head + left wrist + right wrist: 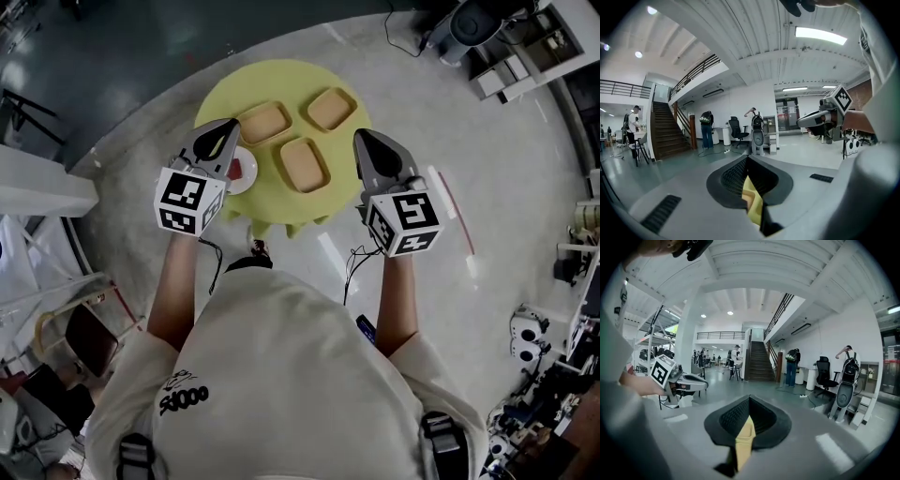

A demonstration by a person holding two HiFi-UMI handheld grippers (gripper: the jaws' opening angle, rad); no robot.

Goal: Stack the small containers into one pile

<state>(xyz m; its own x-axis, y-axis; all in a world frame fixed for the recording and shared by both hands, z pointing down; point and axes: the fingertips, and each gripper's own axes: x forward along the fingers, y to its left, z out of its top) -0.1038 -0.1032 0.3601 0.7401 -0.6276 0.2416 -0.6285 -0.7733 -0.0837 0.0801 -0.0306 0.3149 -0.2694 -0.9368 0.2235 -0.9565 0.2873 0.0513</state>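
Note:
Three small tan containers sit apart on the round yellow table [223, 92]: one at back left [264, 122], one at back right [330, 109] and one nearer me [304, 165]. My left gripper [229, 127] hovers over the table's left side, jaws together and holding nothing. My right gripper [362, 138] hangs at the table's right edge, also shut and empty. Each gripper view looks level across the hall, with only a sliver of yellow table [752, 199] [744, 441] showing between the closed jaws. The right gripper [820, 118] shows in the left gripper view, and the left gripper [689, 383] in the right gripper view.
A white plate [242, 171] with something red on it lies under the left gripper. Cables and a red-and-white strip [457, 211] lie on the floor. The hall holds a staircase [665, 131], an office chair [736, 127] and people standing far off.

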